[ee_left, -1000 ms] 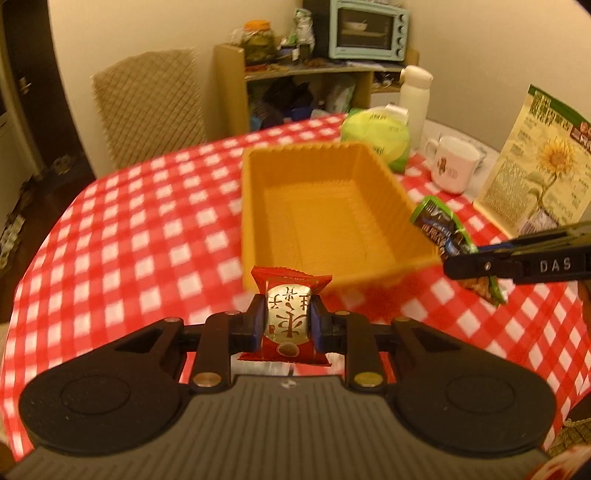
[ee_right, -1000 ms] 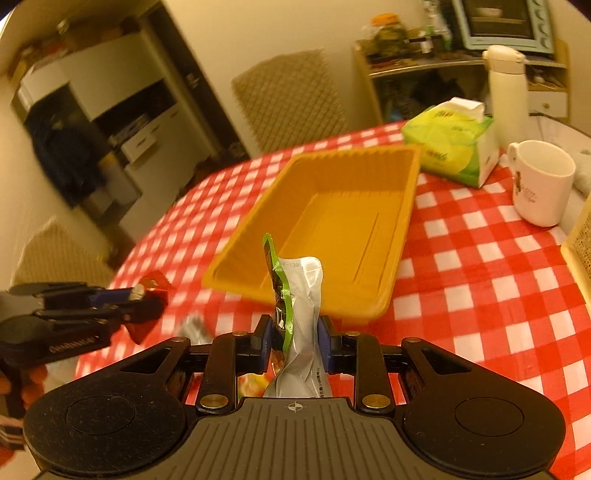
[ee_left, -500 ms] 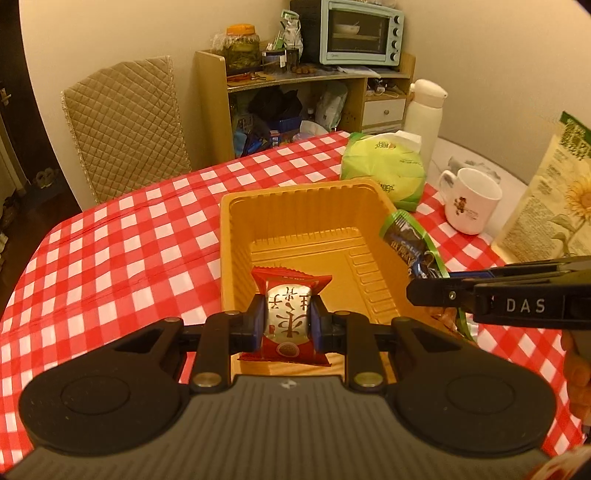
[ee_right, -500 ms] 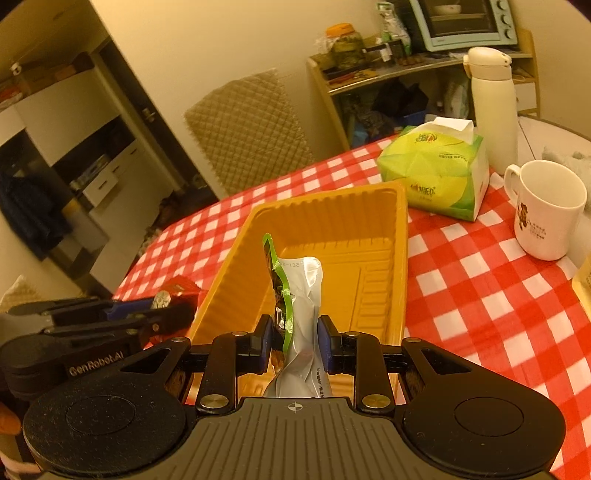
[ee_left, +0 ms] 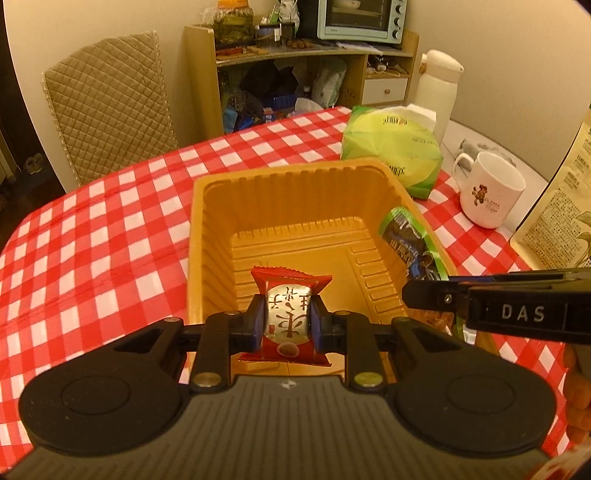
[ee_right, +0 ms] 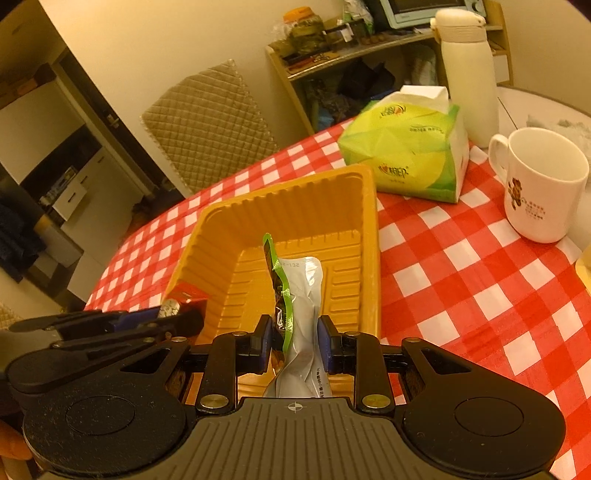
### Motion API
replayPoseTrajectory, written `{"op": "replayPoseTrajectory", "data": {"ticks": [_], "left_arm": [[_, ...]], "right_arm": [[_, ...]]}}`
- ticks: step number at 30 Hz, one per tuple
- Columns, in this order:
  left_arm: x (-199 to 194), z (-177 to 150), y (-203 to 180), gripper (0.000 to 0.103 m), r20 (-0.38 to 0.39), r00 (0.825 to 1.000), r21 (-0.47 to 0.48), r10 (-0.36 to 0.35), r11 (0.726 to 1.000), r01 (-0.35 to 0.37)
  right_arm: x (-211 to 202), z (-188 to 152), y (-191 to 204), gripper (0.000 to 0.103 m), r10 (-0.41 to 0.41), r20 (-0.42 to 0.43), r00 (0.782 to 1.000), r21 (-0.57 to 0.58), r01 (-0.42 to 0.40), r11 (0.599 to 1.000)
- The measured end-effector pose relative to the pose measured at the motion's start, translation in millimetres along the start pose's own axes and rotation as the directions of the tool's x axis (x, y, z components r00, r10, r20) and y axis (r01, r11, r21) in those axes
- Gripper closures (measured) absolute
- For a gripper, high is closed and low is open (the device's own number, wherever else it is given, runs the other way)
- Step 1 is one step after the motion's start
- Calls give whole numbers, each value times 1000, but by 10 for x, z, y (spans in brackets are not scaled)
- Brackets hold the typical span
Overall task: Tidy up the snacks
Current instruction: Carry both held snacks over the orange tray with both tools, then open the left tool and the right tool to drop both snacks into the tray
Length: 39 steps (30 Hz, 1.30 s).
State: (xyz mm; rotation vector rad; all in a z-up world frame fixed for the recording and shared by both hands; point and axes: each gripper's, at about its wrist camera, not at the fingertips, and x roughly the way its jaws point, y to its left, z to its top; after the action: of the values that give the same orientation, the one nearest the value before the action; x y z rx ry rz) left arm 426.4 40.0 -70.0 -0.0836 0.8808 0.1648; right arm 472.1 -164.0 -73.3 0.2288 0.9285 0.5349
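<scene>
An orange plastic tray (ee_left: 207, 206) stands on the red checked tablecloth; it also shows in the right wrist view (ee_right: 229, 236). My left gripper (ee_left: 288, 323) is shut on a red and silver snack packet (ee_left: 288, 317) and holds it over the tray's near end. My right gripper (ee_right: 294, 341) is shut on a green and silver snack pouch (ee_right: 301, 295), held over the tray's near right side. The pouch (ee_left: 410, 240) and right gripper (ee_left: 432, 297) show at the right of the left wrist view. The left gripper (ee_right: 177, 319) with the red packet (ee_right: 184, 295) shows at the tray's left edge.
A green tissue pack (ee_left: 391, 151), a white mug (ee_left: 487, 188) and a white flask (ee_left: 436, 88) stand behind and right of the tray. A printed sunflower bag (ee_left: 561, 206) stands at the far right. A quilted chair (ee_left: 107, 96) and a shelf with a toaster oven (ee_left: 358, 18) lie beyond the table.
Both grippers have moved forward with their snacks, from in front of the tray to over its near end. Both stay shut.
</scene>
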Motion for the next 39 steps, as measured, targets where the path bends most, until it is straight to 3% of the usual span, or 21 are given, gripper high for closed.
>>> {"op": "replayPoseTrajectory", "data": {"ticks": [12,21,27,28,31,39], "left_arm": [[110,-54,-57,79,-19,1000,8,-13,1000,13],[-78,-155,35,72,-16,1000,-14,-19,1000,19],[-201,-199,73,62,-8,1000,-34,-17,999,17],[-215,-202,74,58,-7,1000,-37,-13,999,13],[-275,-219,82,50,-4,1000,-41,-5,999,5],[-490,-275,51,25,25,999,-36,26,999,-25]], "right_arm": [[9,5,-53,76,-1,-4,1000,17,1,1000],[27,5,-38,76,5,-10,1000,9,-5,1000],[32,31,16,76,3,6,1000,-6,-3,1000],[34,43,16,73,12,3,1000,-1,-12,1000],[8,56,19,45,17,3,1000,11,-17,1000],[-230,-10,44,34,39,23,999,-58,-37,998]]}}
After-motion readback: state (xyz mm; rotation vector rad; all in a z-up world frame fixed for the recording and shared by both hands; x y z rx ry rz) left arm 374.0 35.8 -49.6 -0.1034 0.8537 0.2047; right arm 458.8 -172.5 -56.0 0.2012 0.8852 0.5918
